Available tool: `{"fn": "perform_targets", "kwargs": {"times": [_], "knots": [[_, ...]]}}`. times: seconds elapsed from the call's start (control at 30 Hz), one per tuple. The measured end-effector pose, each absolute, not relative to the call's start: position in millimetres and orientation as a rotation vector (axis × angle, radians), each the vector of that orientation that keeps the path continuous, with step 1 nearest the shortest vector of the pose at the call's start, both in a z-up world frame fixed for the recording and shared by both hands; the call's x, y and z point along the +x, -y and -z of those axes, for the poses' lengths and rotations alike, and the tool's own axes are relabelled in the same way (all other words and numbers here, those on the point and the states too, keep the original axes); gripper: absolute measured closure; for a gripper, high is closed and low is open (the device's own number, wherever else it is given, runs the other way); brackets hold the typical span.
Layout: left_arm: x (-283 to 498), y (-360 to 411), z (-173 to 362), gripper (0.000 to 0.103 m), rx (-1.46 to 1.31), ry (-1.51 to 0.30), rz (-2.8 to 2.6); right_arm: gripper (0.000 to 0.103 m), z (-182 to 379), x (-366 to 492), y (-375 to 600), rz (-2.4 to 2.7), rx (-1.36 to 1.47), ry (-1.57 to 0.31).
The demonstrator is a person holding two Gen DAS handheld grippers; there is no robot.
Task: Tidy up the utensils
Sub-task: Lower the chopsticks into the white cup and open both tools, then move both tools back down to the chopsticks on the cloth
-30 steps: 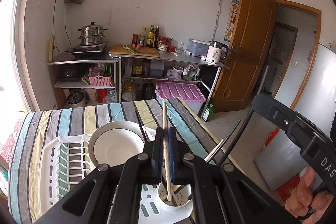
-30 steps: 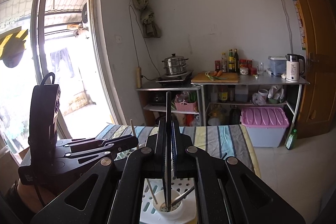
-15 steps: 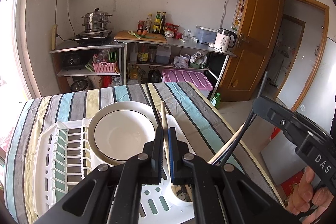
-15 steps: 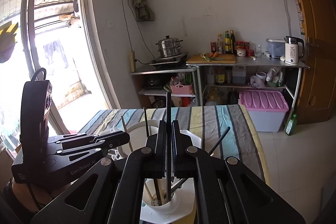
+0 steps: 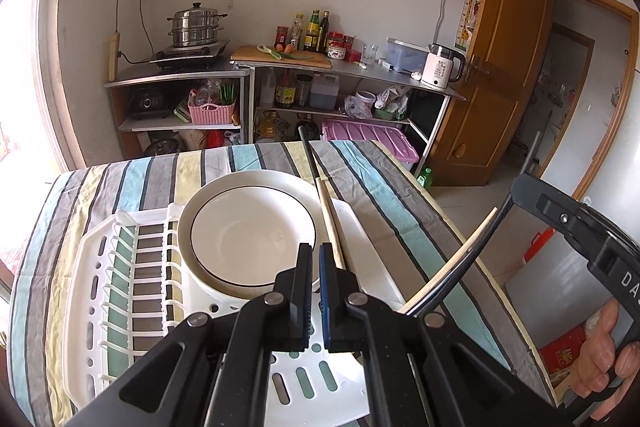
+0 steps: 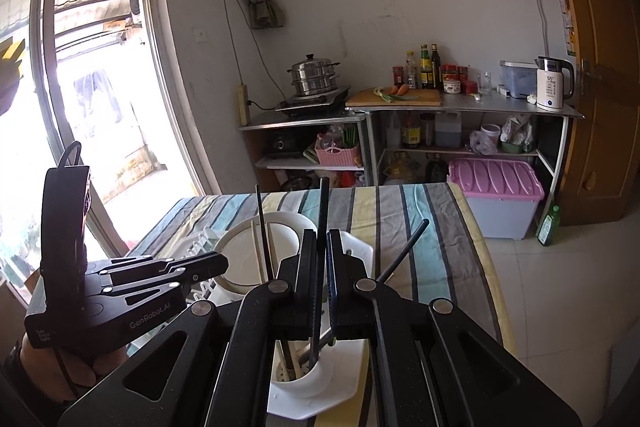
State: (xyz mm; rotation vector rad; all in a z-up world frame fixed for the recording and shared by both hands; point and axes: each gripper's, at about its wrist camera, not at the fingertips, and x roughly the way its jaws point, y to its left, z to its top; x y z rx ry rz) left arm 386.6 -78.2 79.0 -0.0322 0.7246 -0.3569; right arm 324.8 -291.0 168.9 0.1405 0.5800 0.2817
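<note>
Low in the frame, the left gripper (image 5: 315, 269) tilts downward over the white drying rack (image 5: 120, 267), its jaws closed with nothing visibly between them. The right gripper (image 6: 322, 259) pinches a black chopstick (image 6: 322, 223) upright in the white utensil cup (image 6: 308, 375). The rack sits on a striped tablecloth (image 5: 380, 187); kitchen shelves (image 5: 256, 99) fill the upper centre.

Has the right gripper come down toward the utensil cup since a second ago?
Yes. In the right wrist view the right gripper, shut on a black chopstick, has sunk: the white utensil cup looms larger and the striped tablecloth fills more frame.
</note>
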Motion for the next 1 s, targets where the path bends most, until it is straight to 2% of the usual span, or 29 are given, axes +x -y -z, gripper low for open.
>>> {"fn": "perform_targets", "kwargs": {"times": [0.33, 0.47, 1.0], "knots": [[356.0, 59.8, -92.9, 0.1, -0.073, -0.67, 0.392, 0.098, -177.5, 309.2, 294.8, -0.293, 0.129, -0.555], [331.2, 46.9, -93.0, 0.099, -0.096, -0.65, 0.401, 0.092, -181.1, 292.1, 293.1, -0.303, 0.127, -0.534], [220.8, 3.5, -67.5, 0.096, -0.142, -0.606, 0.349, 0.087, -174.8, 211.4, 291.5, -0.345, 0.152, -0.515]]}}
